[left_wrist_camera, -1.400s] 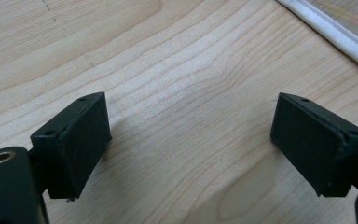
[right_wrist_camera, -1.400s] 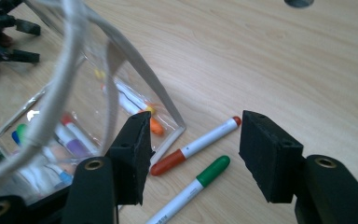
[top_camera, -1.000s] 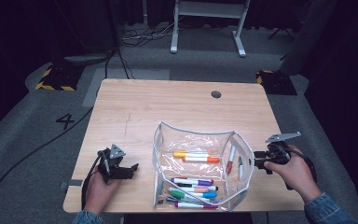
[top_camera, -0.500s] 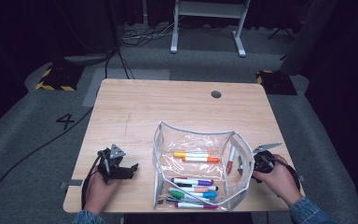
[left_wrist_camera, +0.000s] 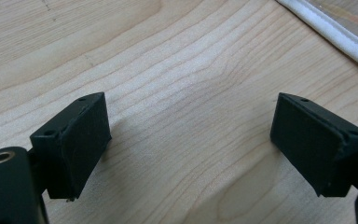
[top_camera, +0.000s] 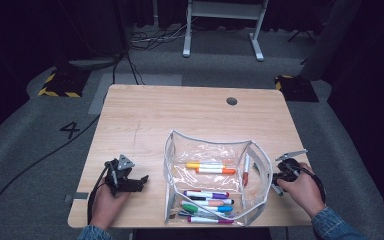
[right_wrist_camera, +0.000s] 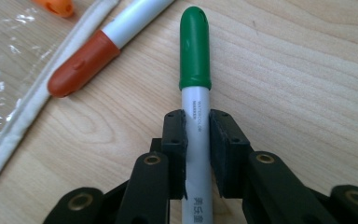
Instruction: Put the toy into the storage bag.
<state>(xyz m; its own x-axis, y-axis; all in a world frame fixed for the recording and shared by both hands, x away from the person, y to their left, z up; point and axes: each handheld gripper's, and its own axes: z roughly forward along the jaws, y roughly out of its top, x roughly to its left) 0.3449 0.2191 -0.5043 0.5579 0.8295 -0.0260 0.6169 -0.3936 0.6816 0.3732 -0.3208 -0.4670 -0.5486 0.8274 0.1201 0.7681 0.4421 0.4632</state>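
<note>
so, starting at the lower left of the high view: the left gripper [top_camera: 141,180] rests on the wooden table [top_camera: 180,115], held low in the person's left hand [top_camera: 106,205] with its jaws pointing right toward the clear pouch [top_camera: 215,150]. in the left gripper view its jaws stand wide apart with nothing between them, only bare wood below and the pouch's white edge in the upper right corner.

in the lower middle of the high view the pouch lies open with several markers on and in it, orange and yellow ones above, purple, green and blue ones below.

at the lower right, the right gripper [top_camera: 278,176] sits just beside the pouch's right edge, the right hand [top_camera: 302,190] wrapped around it from behind, forearm coming in from the bottom right corner. in the right gripper view its jaws are closed tight on the white barrel of a green-capped marker [right_wrist_camera: 195,51], which lies low over the table; a red-capped marker [right_wrist_camera: 88,56] lies in the upper left, right by the pouch's trim.

likely risks: the grip sits well back on the barrel, so the long capped end could swing or slip on lifting. carrying it left, the cap could catch the white trim or knock the red-capped marker, since both are close.
</note>
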